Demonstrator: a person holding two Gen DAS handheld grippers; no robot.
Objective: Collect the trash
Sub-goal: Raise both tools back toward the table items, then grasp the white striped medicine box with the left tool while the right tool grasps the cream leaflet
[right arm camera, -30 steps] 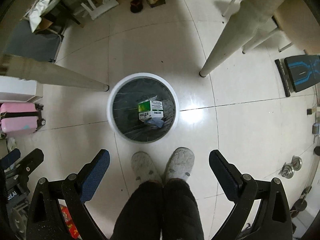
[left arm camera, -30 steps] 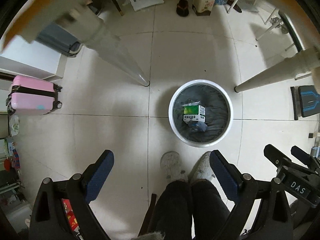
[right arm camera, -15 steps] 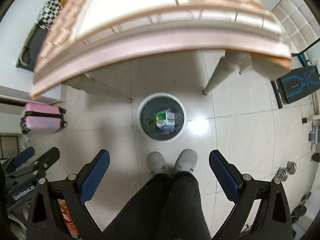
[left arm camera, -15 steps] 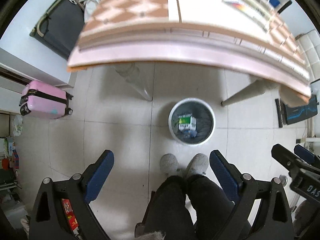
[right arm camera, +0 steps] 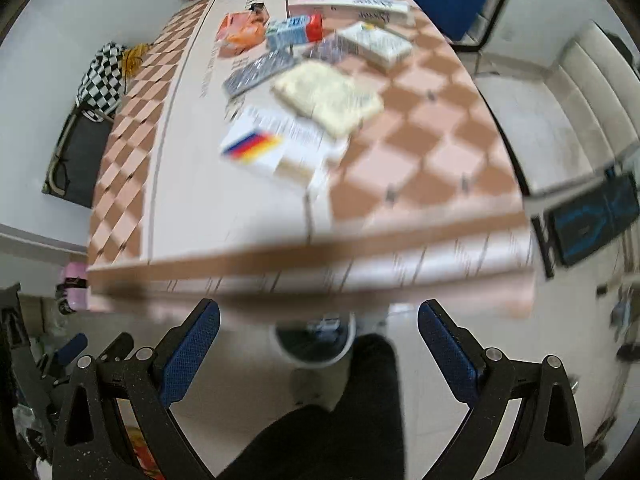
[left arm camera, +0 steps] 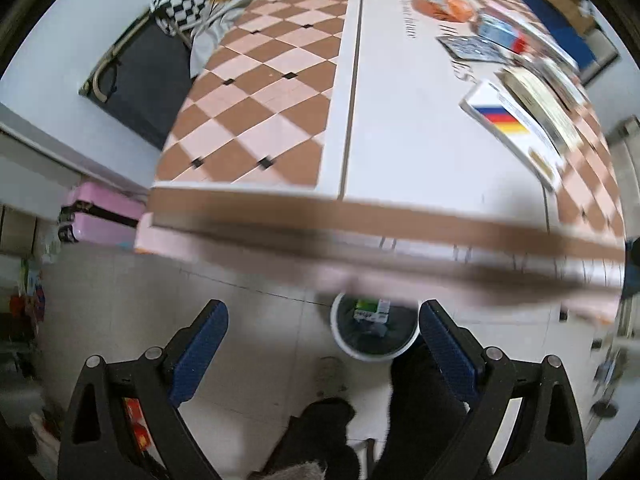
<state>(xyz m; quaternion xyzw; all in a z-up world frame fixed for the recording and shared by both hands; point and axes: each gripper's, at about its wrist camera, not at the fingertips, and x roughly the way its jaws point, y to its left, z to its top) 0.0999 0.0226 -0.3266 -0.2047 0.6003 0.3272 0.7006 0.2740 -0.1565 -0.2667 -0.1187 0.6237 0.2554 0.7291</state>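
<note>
Both grippers spread wide and empty above the table edge

The round white waste bin (left arm camera: 374,354) with dark liner sits on the floor at 6 o'clock under the checkered table (left arm camera: 256,92), holding a green-and-white carton (left arm camera: 370,309). Left gripper (left arm camera: 322,346) and right gripper (right arm camera: 318,350) grasp nothing; blurred boxes (right arm camera: 280,148) lie at 12 o'clock.

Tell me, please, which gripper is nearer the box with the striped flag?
Probably right, though neither is close. The right gripper faces the box almost straight ahead; from the left gripper the box lies off to the right.
</note>
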